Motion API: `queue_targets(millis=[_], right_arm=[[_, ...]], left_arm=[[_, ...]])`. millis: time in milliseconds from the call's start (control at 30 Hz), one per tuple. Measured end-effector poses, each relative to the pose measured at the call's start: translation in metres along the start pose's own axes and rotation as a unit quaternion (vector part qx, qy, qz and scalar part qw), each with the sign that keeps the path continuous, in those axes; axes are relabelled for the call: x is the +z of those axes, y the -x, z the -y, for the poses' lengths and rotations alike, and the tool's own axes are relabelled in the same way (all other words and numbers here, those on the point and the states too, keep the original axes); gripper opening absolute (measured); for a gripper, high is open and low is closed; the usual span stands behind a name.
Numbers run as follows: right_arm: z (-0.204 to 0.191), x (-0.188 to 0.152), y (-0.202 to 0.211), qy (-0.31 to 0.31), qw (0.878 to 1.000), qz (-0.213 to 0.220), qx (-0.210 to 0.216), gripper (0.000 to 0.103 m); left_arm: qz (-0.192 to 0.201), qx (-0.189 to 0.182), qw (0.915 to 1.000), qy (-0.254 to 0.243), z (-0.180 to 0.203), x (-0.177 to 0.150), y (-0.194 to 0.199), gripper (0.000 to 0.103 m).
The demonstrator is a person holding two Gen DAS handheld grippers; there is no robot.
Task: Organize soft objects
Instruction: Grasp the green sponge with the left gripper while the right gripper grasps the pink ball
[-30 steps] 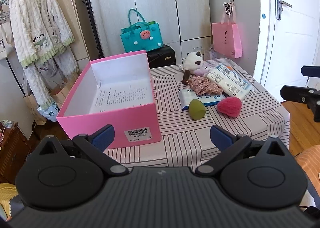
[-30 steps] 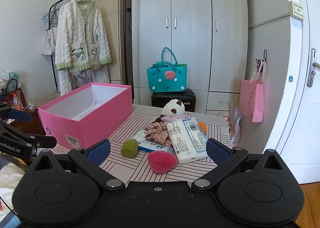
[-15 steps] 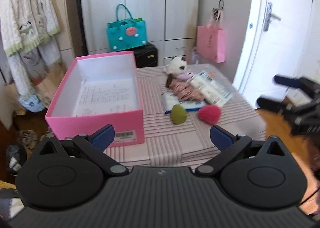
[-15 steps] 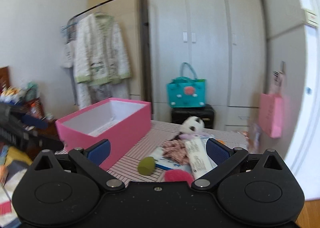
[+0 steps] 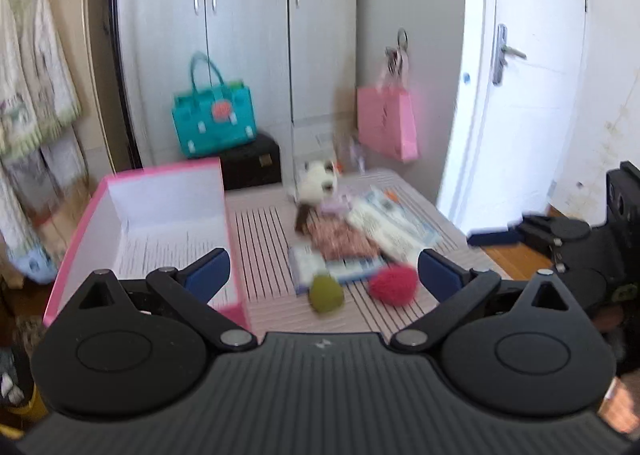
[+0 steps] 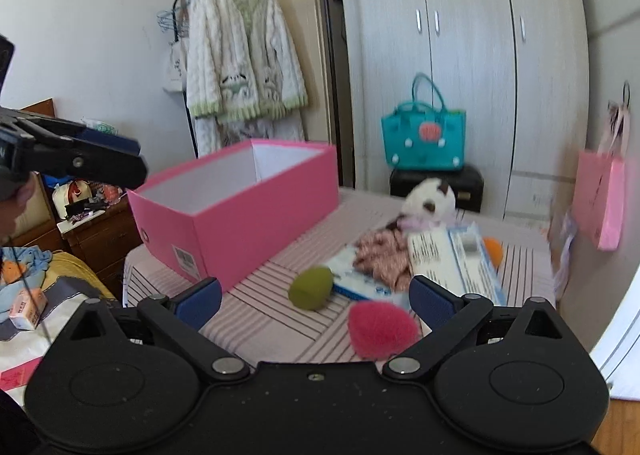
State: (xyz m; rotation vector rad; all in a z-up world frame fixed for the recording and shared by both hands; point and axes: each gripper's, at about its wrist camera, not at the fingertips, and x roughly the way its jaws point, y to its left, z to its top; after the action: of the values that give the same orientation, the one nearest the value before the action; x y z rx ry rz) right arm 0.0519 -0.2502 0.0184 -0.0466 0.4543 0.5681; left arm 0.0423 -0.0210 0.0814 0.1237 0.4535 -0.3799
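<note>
An open pink box [image 5: 168, 215] stands on the left of the striped table [image 5: 272, 239]; it also shows in the right wrist view [image 6: 240, 207]. To its right lie a green sponge [image 5: 326, 293] [image 6: 312, 288], a red fluffy sponge [image 5: 394, 287] [image 6: 380, 329], a floral cloth [image 6: 380, 255], white packets [image 6: 452, 259], a panda plush [image 5: 318, 181] [image 6: 430, 201] and an orange ball [image 6: 493, 249]. My left gripper [image 5: 322, 275] is open and empty, short of the table. My right gripper [image 6: 316, 301] is open and empty, just before the red sponge.
A teal bag [image 5: 212, 119] sits on a black case by the wardrobe. A pink bag [image 5: 386, 123] hangs at the right. A robe [image 6: 244, 63] hangs on a rack at the left. A door [image 5: 520, 95] is on the right.
Both grippers moved and turned; the views are blurred. The right gripper came closer to the red and green sponges. Both stay open and empty.
</note>
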Motion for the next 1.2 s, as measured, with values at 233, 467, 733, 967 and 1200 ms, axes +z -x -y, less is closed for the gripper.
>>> queue_targets(millis=[233,467,733,967,1200], right_arm=[[0.012,-0.02,-0.022,0.045,0.998,-0.025,-0.02,0.093],[0.039,-0.032,-0.04,0.013,0.999,-0.03,0.002,0.085],[0.053,-0.05,-0.074,0.022,0.997,-0.066,0.028,0.079],[0.069,-0.05,-0.081,-0.011,0.996,-0.075,0.041,0.079],[0.075,-0.051,-0.09,-0.059,0.995,-0.072,0.04,0.074]], left_arm=[[0.009,0.001,0.9994,-0.034,0.016,-0.006,-0.037,0.1],[-0.02,0.033,0.9925,-0.116,0.045,-0.021,-0.08,0.084],[-0.106,0.036,0.9876,-0.11,0.055,-0.027,-0.128,0.078],[-0.177,0.047,0.9825,-0.035,0.037,-0.027,-0.173,0.071],[-0.194,0.071,0.9784,0.003,0.03,-0.032,-0.191,0.069]])
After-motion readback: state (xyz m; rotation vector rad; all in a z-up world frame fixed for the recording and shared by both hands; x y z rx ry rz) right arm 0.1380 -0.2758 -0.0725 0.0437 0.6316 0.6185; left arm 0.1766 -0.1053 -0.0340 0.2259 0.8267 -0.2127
